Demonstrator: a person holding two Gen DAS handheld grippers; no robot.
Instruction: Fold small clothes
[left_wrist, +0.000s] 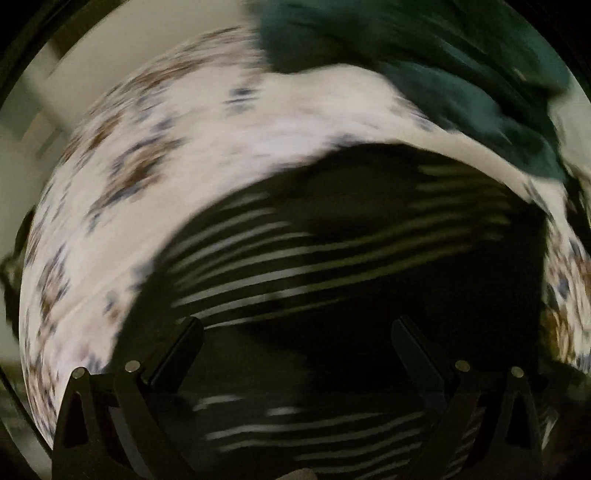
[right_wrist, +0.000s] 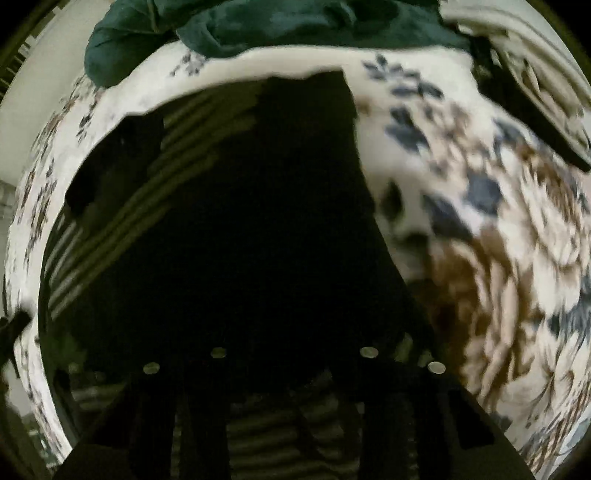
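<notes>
A black garment with white stripes (left_wrist: 295, 258) lies spread on a floral sheet (left_wrist: 184, 129); the picture is smeared by motion. My left gripper (left_wrist: 295, 321) hovers over its near part, jaws wide apart with only flat cloth below them, open. In the right wrist view the same garment (right_wrist: 166, 166) fills the middle, mostly as a plain black panel. My right gripper (right_wrist: 293, 343) points down at it. Its dark fingers merge with the black cloth, so I cannot tell whether they pinch it.
A dark green garment (left_wrist: 424, 55) lies crumpled at the far side of the sheet, also in the right wrist view (right_wrist: 258, 26). A pale striped item with a dark edge (right_wrist: 535, 74) lies at the far right. The floral sheet (right_wrist: 498, 240) stretches to the right.
</notes>
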